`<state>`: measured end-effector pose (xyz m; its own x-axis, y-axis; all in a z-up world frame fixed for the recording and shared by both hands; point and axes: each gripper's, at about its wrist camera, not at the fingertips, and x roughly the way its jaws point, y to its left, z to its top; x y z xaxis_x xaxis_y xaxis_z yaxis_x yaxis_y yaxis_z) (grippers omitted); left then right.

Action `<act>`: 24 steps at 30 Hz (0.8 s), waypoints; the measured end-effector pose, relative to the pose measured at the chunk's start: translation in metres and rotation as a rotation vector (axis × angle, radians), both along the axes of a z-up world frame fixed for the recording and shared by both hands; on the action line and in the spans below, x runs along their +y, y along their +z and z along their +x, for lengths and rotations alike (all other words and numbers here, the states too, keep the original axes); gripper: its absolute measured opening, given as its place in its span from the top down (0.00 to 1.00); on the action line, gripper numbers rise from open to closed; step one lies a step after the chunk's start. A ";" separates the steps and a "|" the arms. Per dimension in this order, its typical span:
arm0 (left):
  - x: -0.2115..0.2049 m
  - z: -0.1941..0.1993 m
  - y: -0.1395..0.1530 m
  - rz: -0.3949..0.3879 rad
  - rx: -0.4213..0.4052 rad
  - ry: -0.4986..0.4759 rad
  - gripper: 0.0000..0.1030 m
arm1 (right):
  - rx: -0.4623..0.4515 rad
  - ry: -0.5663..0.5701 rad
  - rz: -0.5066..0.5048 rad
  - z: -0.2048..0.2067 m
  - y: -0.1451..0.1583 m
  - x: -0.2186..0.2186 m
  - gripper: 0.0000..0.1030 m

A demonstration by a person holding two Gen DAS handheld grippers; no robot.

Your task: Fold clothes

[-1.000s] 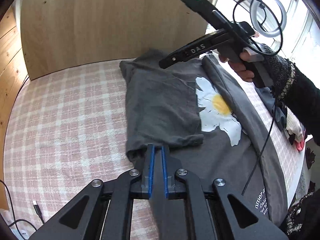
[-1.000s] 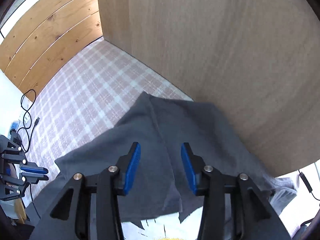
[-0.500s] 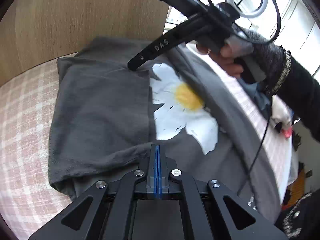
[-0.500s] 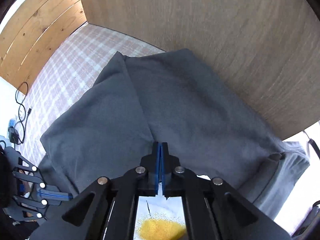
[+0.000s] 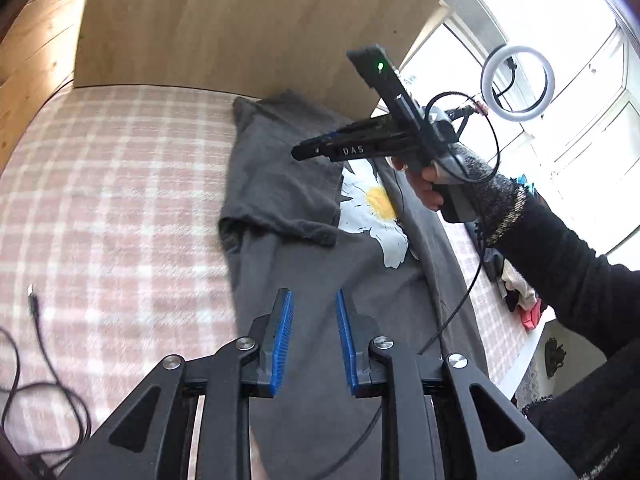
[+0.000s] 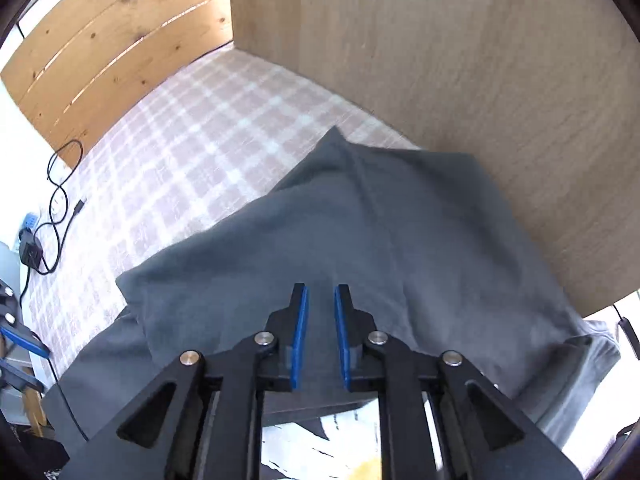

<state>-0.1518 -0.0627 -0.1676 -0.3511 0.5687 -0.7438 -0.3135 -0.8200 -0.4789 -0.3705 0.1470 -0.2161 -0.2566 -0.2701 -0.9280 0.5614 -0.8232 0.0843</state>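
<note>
A dark grey T-shirt (image 5: 280,184) with a white and yellow daisy print (image 5: 376,204) lies on the checked pink cloth, its sleeve and side folded in over the chest. My left gripper (image 5: 312,300) hovers above the shirt's lower part, its jaws opening, nothing between the blue pads. My right gripper (image 5: 298,152), held by a hand in a dark sleeve, hangs above the shirt's upper part. In the right wrist view the right gripper (image 6: 321,294) is above the folded grey fabric (image 6: 360,240), jaws opening and holding nothing.
A wooden panel (image 5: 260,28) stands right behind the shirt's top edge. Plank wall (image 6: 108,52) runs along the left. A black cable with plug (image 5: 34,304) lies at the left on the checked cloth (image 5: 120,200). A ring light (image 5: 516,84) stands by the window.
Both grippers were shut on the shirt's fabric half a second ago; now both have let go and their jaws have parted. The left gripper has pulled back and up from the shirt.
</note>
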 end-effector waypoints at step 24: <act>-0.069 0.297 -0.090 0.048 -0.179 0.333 0.65 | 0.069 -0.236 -0.276 0.193 0.196 0.070 0.56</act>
<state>0.1449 -0.1319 -0.2579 -0.3897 0.4811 -0.7853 0.0586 -0.8380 -0.5425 -0.1772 0.2173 -0.0204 -0.4007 -0.4337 -0.8071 0.3711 -0.8822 0.2898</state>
